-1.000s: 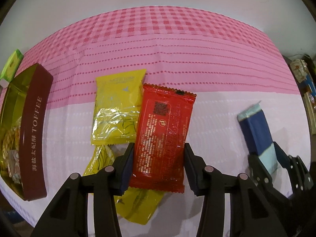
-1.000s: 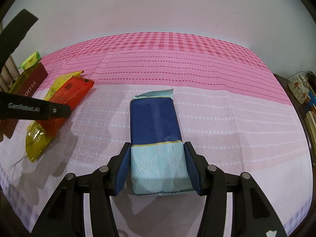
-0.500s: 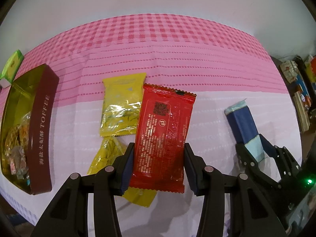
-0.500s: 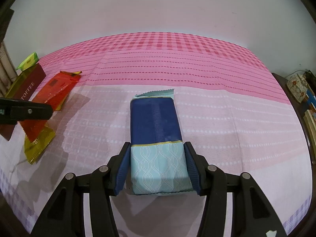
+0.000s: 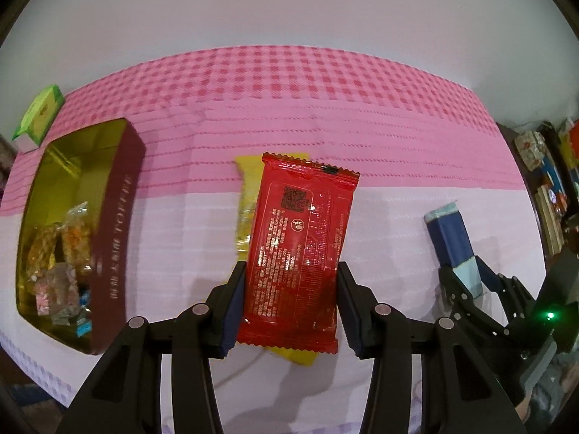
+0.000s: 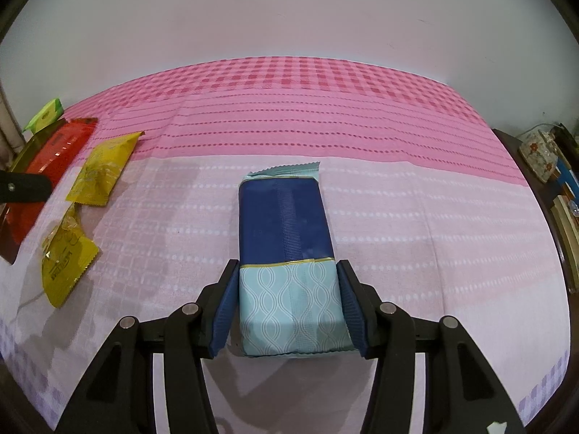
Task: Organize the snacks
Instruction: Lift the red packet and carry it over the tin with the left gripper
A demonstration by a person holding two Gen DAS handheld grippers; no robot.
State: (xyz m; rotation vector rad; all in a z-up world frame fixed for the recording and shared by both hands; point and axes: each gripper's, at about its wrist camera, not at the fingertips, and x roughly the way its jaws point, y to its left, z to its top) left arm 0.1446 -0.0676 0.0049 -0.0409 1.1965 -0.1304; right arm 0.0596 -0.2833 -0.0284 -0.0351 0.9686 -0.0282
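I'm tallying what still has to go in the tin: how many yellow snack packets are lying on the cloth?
2. One yellow packet lies farther back beside the raised red packet; the other yellow packet lies nearer the front edge. The left wrist view mostly hides both behind the red one.

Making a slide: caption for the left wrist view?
Left gripper holds a red snack packet above yellow packets, beside an open toffee tin.

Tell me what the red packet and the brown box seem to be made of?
Red packet: glossy plastic film, probably; it shows shiny glare, crinkles and zigzag sealed ends.
Brown box: likely metal tin; its gold inside looks mirror-like and reflects the sweets, while the outside is a smooth maroon coat with printed lettering.
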